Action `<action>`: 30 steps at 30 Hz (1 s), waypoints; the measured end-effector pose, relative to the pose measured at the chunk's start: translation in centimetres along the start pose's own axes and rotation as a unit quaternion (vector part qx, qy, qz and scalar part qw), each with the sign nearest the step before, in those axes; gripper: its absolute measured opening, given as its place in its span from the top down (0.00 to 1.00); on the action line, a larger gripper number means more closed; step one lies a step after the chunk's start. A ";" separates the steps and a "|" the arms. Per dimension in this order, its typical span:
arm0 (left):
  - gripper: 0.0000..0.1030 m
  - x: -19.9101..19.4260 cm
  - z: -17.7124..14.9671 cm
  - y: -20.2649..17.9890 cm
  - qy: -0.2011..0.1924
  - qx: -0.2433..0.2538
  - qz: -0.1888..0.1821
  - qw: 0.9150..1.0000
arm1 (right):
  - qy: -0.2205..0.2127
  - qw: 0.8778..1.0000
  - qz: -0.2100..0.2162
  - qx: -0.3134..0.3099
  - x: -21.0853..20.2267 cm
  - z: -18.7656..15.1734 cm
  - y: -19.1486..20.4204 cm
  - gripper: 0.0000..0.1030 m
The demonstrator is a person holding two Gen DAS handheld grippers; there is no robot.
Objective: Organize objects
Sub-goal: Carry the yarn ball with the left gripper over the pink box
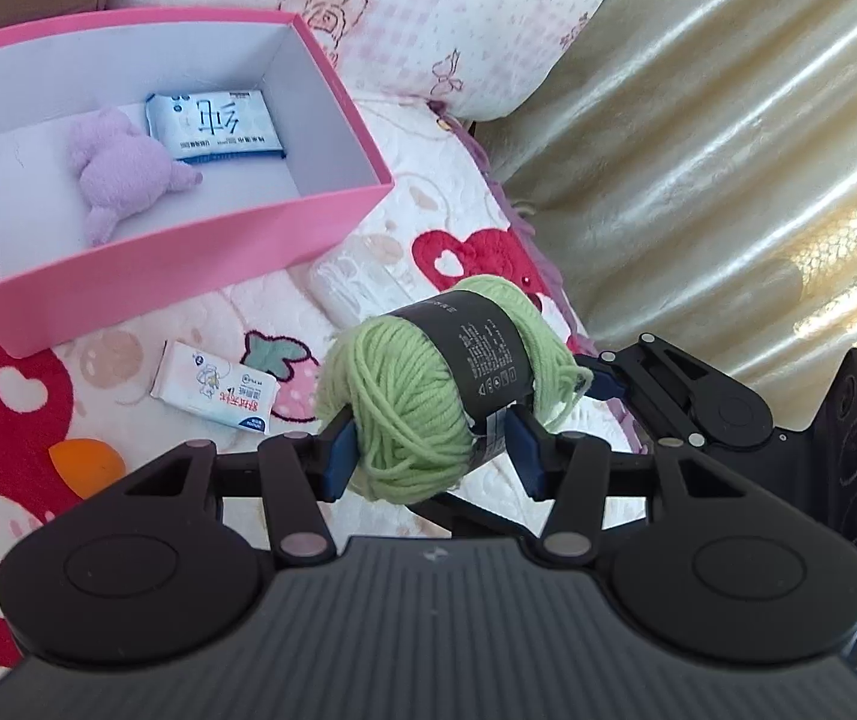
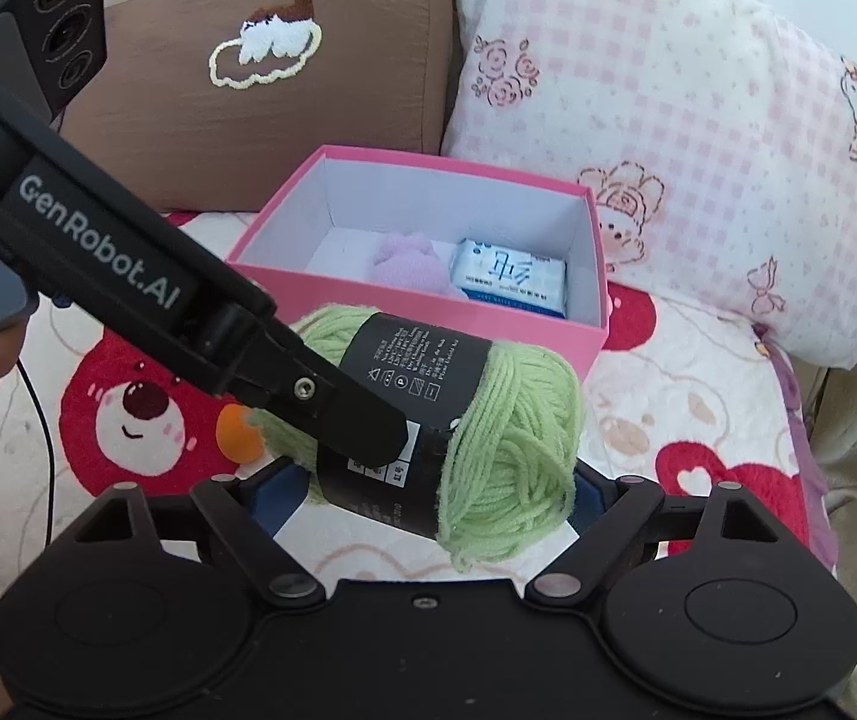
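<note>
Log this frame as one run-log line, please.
phase: carrying | left gripper: shut on green yarn skein | right gripper: around skein, contact unclear | pink box: holds purple plush, tissue pack

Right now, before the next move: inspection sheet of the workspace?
Surface: cartoon-print blanket, soft.
Job's things: green yarn skein, held above blanket; pink box open, holding purple plush and blue tissue pack.
Clutter: white tissue pack and pale flat pack on blanket.
Tools: left tool shut on the skein; right tool flanks its ends, contact unclear.
Cables: black cable at blanket's left edge.
Surroundings: brown pillow, pink checked pillow, cream curtain.
</note>
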State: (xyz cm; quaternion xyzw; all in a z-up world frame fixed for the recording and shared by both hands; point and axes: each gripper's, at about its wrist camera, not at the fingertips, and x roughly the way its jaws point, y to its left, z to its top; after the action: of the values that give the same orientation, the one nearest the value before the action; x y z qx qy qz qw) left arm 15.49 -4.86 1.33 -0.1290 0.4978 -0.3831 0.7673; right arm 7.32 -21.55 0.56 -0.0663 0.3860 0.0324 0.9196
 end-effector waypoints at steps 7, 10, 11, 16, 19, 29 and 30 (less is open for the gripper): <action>0.52 -2.7 0.6 0.1 -0.033 0.002 0.002 0.999 | -0.024 0.999 -0.009 -0.029 -0.6 1.7 1.3 0.12; 0.52 -3.3 1.0 0.1 -0.049 0.007 0.012 0.999 | -0.031 0.999 -0.008 -0.036 -0.4 2.7 1.6 0.11; 0.52 -3.4 1.1 0.1 -0.052 0.006 0.015 0.999 | -0.031 0.999 -0.006 -0.038 -0.2 3.0 1.7 0.11; 0.52 -3.7 2.9 0.7 -0.063 0.004 0.032 0.997 | -0.034 0.999 -0.003 -0.037 1.2 4.6 1.7 0.10; 0.52 -3.8 3.8 1.0 -0.070 0.003 0.045 0.997 | -0.039 0.999 0.005 -0.037 2.1 5.5 1.7 0.10; 0.51 -4.3 6.2 3.1 -0.077 -0.006 0.072 0.994 | -0.051 0.998 0.036 -0.018 4.5 8.0 1.5 0.10; 0.51 -4.3 6.5 3.3 -0.076 -0.010 0.074 0.994 | -0.052 0.998 0.039 -0.013 4.8 8.2 1.4 0.10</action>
State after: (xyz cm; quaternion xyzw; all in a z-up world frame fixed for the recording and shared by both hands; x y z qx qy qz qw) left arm 21.74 -0.75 5.29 -0.1280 0.4497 -0.3092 0.8281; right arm 16.32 -18.89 2.69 -0.0616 0.3391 0.0763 0.9356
